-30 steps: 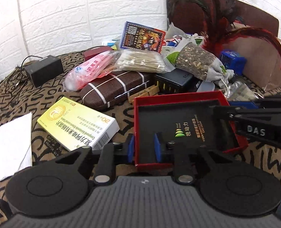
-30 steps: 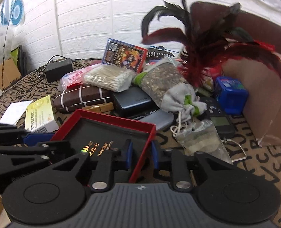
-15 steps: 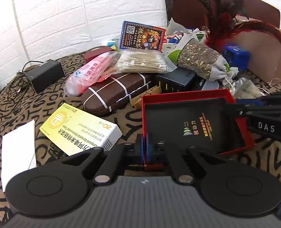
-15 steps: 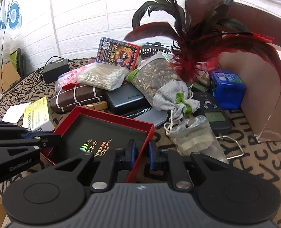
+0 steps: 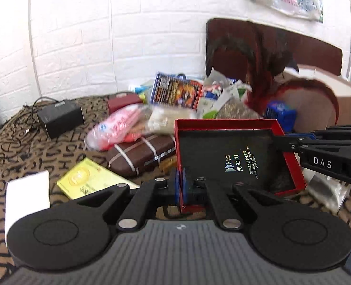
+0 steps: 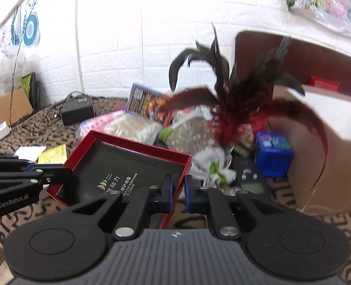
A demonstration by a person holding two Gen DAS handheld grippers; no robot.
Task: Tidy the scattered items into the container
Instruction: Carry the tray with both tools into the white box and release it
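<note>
- With both tools clamped on thin walls of the red tray (image 5: 225, 128), the left tool (image 5: 180, 185) pinching its near-left rim and the right tool (image 6: 177, 191) pinching the opposite side wall, the tray hangs clear of the patterned worktop (image 5: 33, 147), tilted a little.
- If the two hands drift apart or rise unevenly, I'd expect the cardboard wall to bend or slip out of one pair of blue pads, and the tray would swing down from the other.
- The pile sits just behind it: the pink packet (image 5: 116, 128), the brown striped case (image 5: 139, 152) and the cotton-swab bag (image 5: 168, 118). A low sweep could nudge them further across the worktop.
- The red and black feathers (image 6: 232, 99) stand near the tray's likely path toward the cardboard box (image 6: 329, 147); brushing them might topple whatever they are stuck into, which I cannot make out.
- The yellow carton (image 5: 90, 178) lies well clear on the left.
</note>
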